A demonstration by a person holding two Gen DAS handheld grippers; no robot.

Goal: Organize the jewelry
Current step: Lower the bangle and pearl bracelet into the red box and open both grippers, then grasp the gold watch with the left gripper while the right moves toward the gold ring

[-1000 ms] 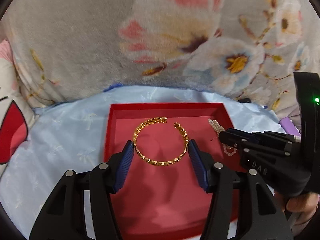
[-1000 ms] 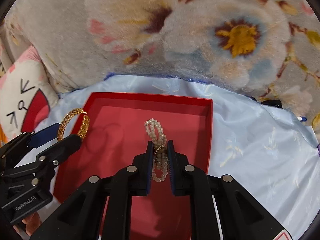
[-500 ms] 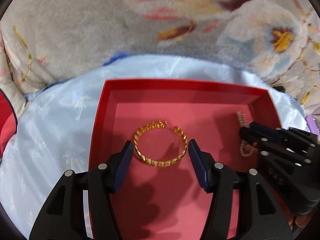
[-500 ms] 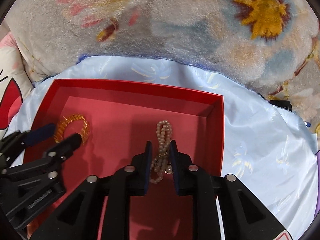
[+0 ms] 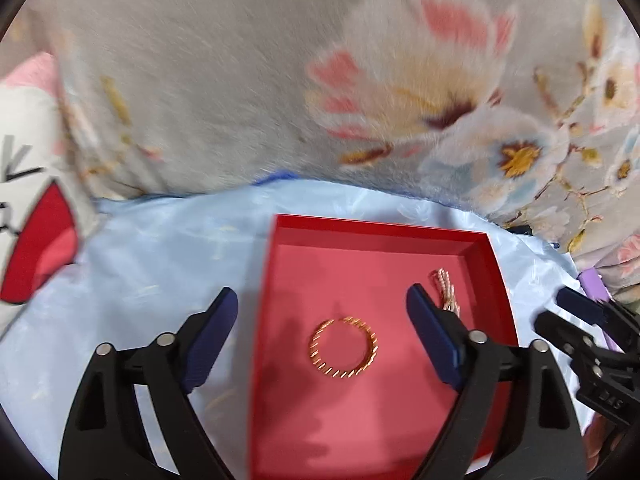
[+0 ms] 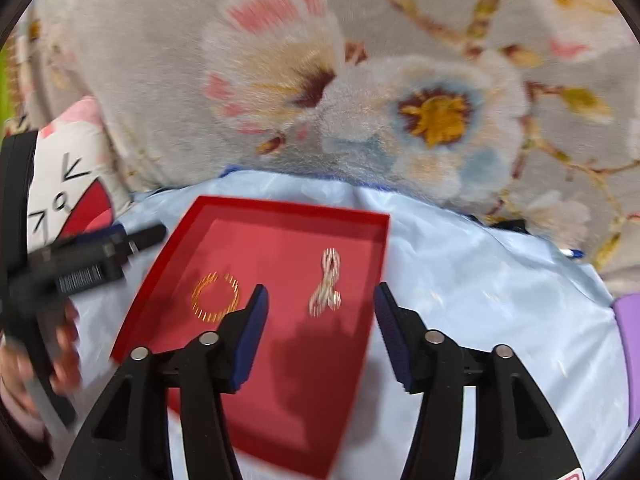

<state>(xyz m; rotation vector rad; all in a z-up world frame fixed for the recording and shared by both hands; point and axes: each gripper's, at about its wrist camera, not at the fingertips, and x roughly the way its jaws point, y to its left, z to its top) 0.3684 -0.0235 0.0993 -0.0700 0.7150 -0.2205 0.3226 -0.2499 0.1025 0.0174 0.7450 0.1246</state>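
A red tray [image 5: 280, 280] [image 6: 168, 256] lies on a light blue cloth. A gold bracelet [image 5: 344, 348] [image 6: 216, 298] lies flat on the tray floor. A pearl bracelet [image 5: 446, 290] [image 6: 328, 284] lies loose in the tray to its right. My left gripper [image 5: 320, 324] is open wide and empty, raised above the gold bracelet. My right gripper [image 6: 320, 312] is open wide and empty, raised above the pearl bracelet. Each gripper shows at the edge of the other's view: the right one in the left wrist view [image 5: 568, 316], the left one in the right wrist view [image 6: 132, 240].
The light blue cloth [image 5: 160, 248] [image 6: 480, 280] covers the surface around the tray. A grey floral plush blanket [image 5: 280, 80] [image 6: 360, 80] rises behind it. A white and red cartoon cushion [image 5: 32, 220] [image 6: 68, 184] lies at the left. A purple object [image 5: 596, 284] [image 6: 628, 320] lies at the right.
Both grippers have opened wide, let go of their bracelets and drawn back and up. The gold bracelet and the pearl bracelet now lie loose in the tray.
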